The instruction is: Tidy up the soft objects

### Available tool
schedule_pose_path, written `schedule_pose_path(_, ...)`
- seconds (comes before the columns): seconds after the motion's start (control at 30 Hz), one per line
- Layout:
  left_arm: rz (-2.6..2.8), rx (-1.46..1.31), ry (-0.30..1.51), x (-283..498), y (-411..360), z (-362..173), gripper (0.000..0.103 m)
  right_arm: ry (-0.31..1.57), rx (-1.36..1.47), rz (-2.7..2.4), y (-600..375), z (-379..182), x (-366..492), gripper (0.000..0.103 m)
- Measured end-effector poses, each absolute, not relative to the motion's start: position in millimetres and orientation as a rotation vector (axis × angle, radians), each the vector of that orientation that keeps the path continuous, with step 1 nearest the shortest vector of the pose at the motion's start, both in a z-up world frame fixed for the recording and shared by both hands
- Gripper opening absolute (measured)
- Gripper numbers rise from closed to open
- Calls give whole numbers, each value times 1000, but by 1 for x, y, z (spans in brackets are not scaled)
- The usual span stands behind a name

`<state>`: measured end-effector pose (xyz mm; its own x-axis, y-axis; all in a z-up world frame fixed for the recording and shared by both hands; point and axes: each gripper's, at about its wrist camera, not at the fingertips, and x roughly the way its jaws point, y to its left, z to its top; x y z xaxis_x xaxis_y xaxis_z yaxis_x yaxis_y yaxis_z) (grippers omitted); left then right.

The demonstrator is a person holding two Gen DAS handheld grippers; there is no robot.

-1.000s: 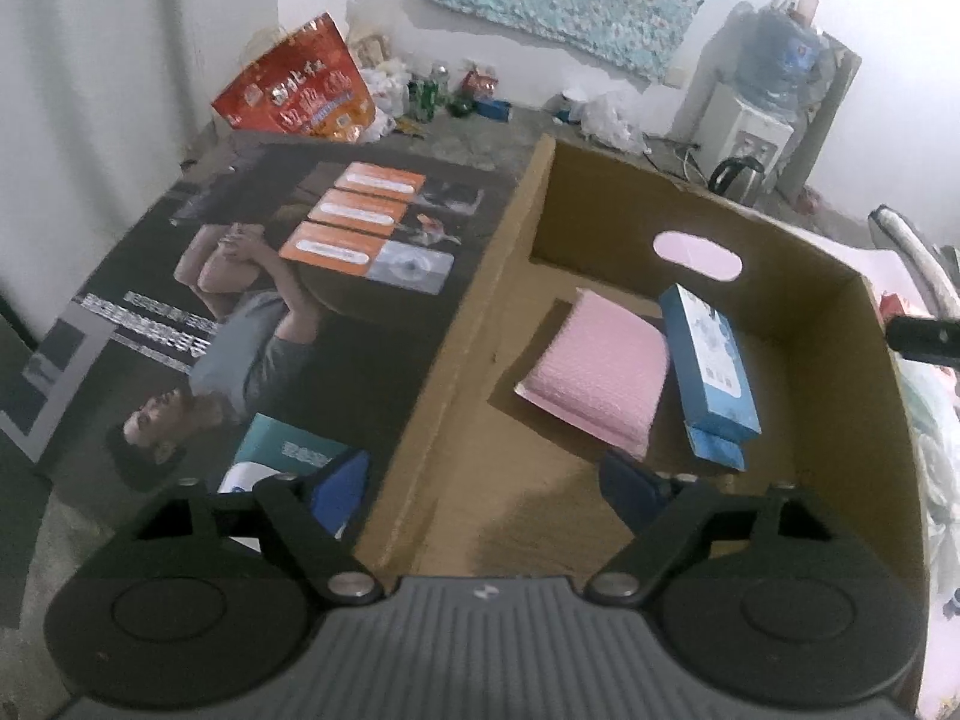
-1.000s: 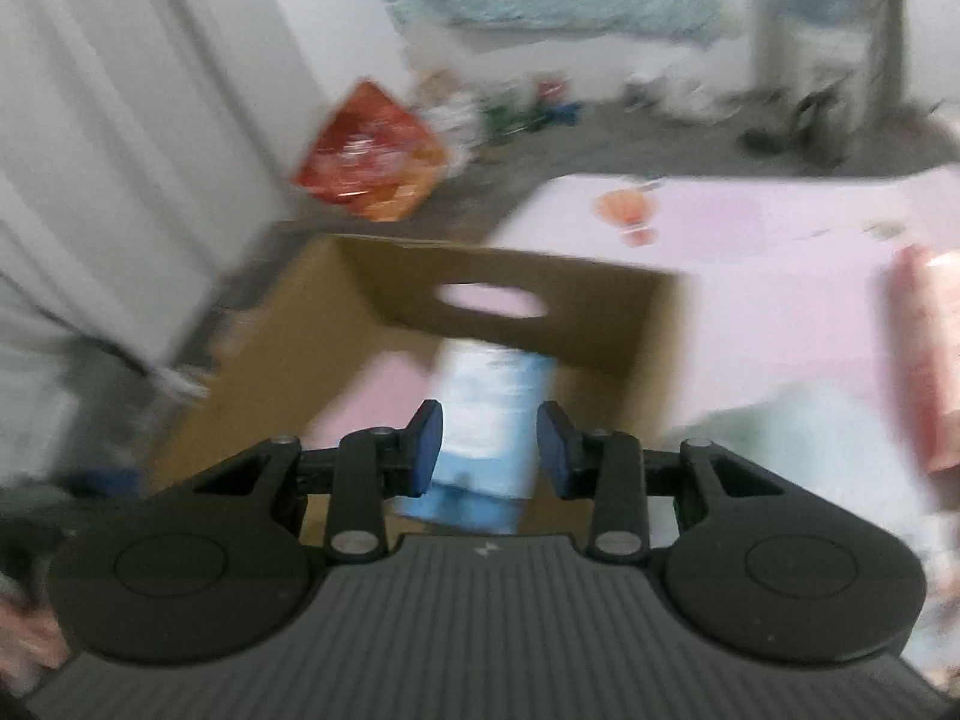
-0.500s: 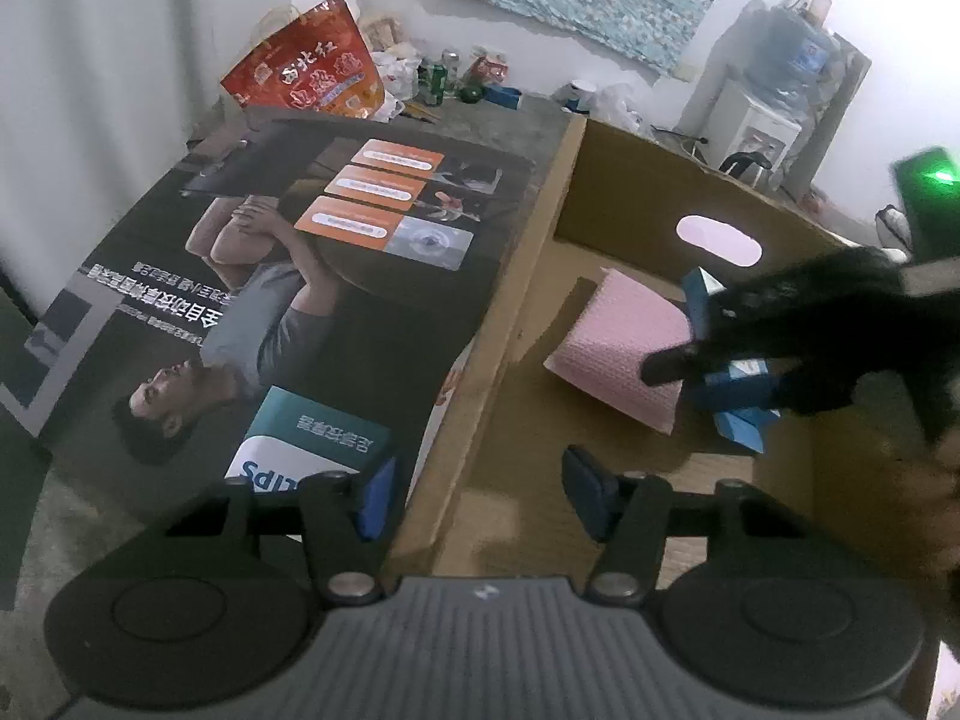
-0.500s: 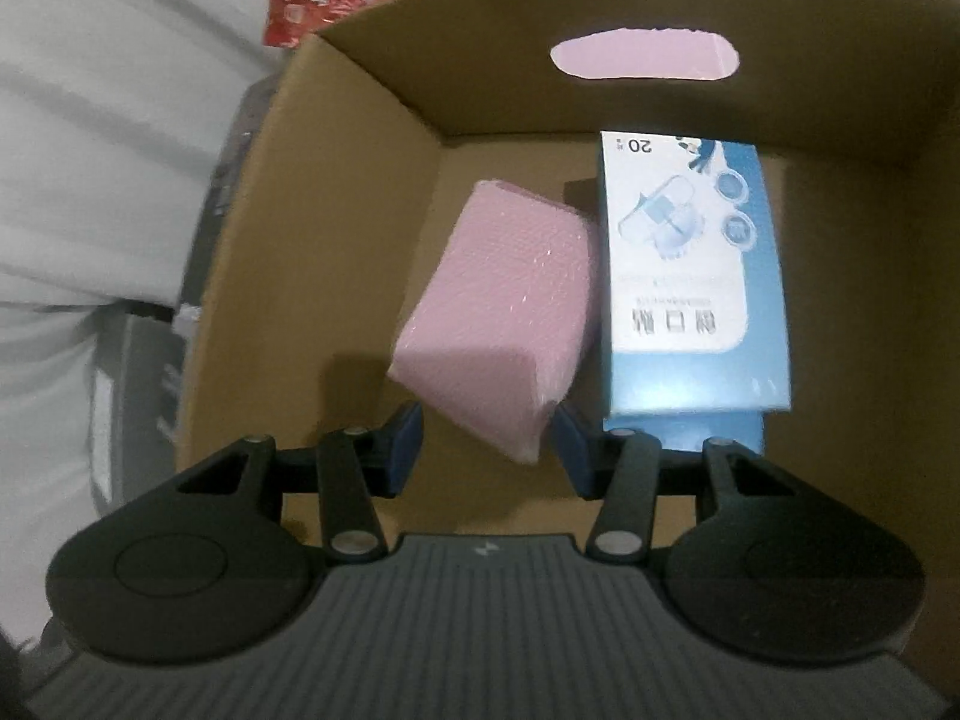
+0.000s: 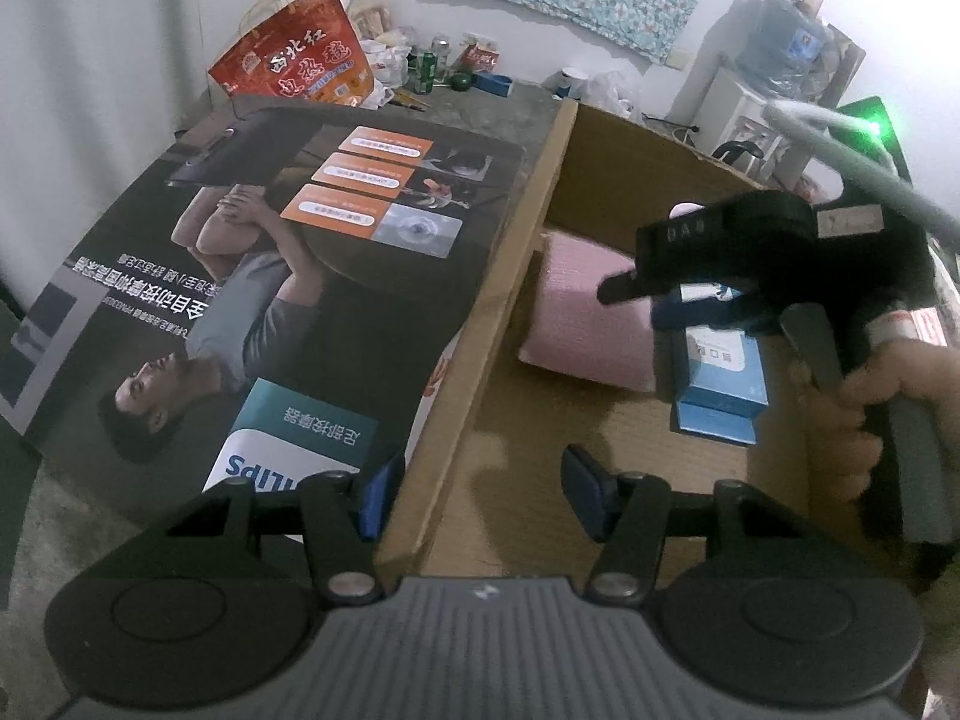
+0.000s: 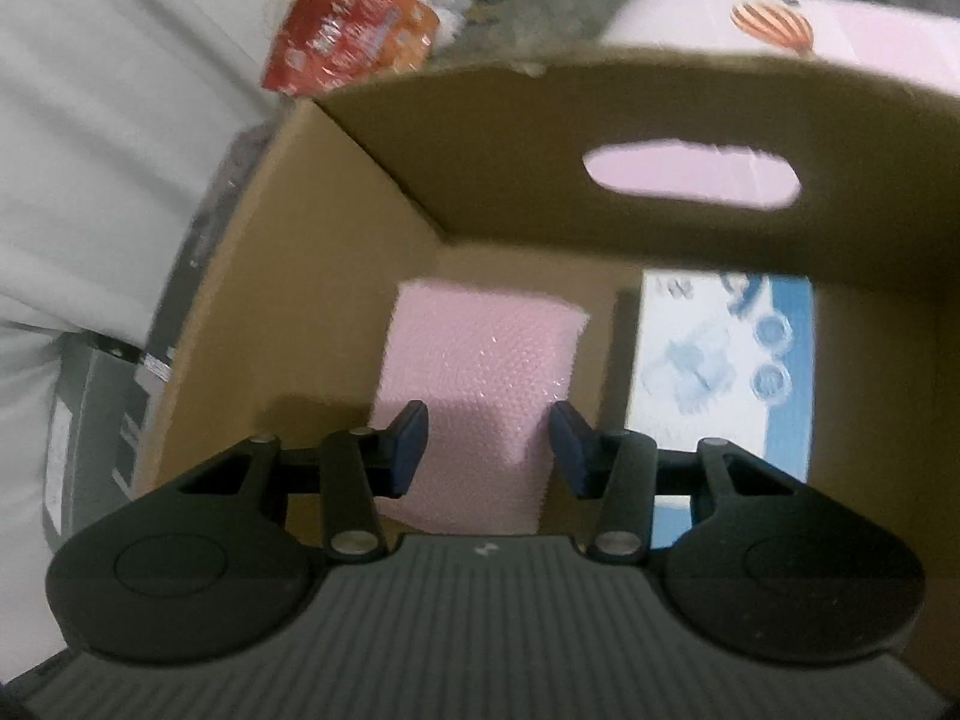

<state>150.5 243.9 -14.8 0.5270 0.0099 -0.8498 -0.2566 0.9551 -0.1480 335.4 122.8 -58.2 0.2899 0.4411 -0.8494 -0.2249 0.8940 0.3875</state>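
A pink soft pack lies on the floor of an open cardboard box, beside a blue and white tissue pack on its right. My right gripper is open and hangs inside the box just above the near end of the pink pack, one finger to each side of it; it also shows in the left wrist view. My left gripper is open and straddles the box's left wall near its front corner.
A large printed flat carton lies left of the box. A red shopping bag, cans and clutter stand by the far wall. A water dispenser is at the back right. A pink mat lies beyond the box.
My right gripper swung over the box, came down inside it and now hangs just above the pink pack. My left gripper shifted slightly along the box wall.
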Motion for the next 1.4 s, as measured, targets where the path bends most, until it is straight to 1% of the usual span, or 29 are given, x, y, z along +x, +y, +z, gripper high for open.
schedule_pose_path(0.03, 162, -266, 1002, 150, 244, -15, 59, 1182, 226, 463, 121, -56, 335, 45)
schedule_pose_path(0.07, 165, -262, 996, 149, 244, -14, 62, 1178, 244, 472, 117, -52, 336, 45)
schedule_pose_path(0.13, 170, -250, 979, 147, 244, -11, 69, 1164, 287, 505, 106, -42, 334, 45)
schedule_pose_path(0.2, 181, -236, 952, 143, 244, -7, 77, 1123, 296, 543, 95, -21, 328, 46)
schedule_pose_path(0.3, 198, -224, 920, 138, 245, 0, 79, 1065, 241, 525, 72, 13, 319, 52)
schedule_pose_path(0.37, 199, -235, 904, 135, 246, 3, 79, 1078, 223, 476, 59, 21, 319, 54)
schedule_pose_path(0.47, 204, -251, 882, 129, 247, 7, 81, 1159, 246, 405, 44, 9, 327, 54)
schedule_pose_path(0.6, 211, -248, 864, 115, 246, 12, 84, 1230, 307, 270, 40, -26, 339, 56)
schedule_pose_path(0.7, 222, -250, 844, 102, 246, 17, 86, 1263, 295, 221, 53, -51, 347, 60)
schedule_pose_path(0.73, 228, -252, 839, 98, 246, 18, 86, 1265, 282, 218, 57, -58, 347, 63)
schedule_pose_path(0.77, 235, -255, 833, 93, 247, 19, 86, 1241, 272, 221, 61, -58, 346, 66)
schedule_pose_path(0.9, 244, -268, 819, 80, 245, 24, 87, 1244, 294, 284, 71, -55, 341, 66)
schedule_pose_path(1.0, 239, -277, 802, 71, 241, 27, 90, 1206, 251, 269, 72, -47, 338, 66)
schedule_pose_path(1.1, 239, -287, 783, 62, 235, 30, 90, 1161, 194, 189, 69, -42, 342, 71)
schedule_pose_path(1.13, 237, -290, 778, 59, 233, 30, 91, 1155, 177, 161, 69, -44, 344, 74)
schedule_pose_path(1.2, 236, -300, 771, 52, 230, 31, 92, 1172, 159, 131, 71, -50, 351, 79)
schedule_pose_path(1.3, 241, -328, 768, 41, 227, 29, 93, 1231, 193, 148, 75, -64, 356, 80)
schedule_pose_path(1.4, 248, -357, 761, 30, 227, 27, 93, 1226, 268, 206, 75, -67, 353, 80)
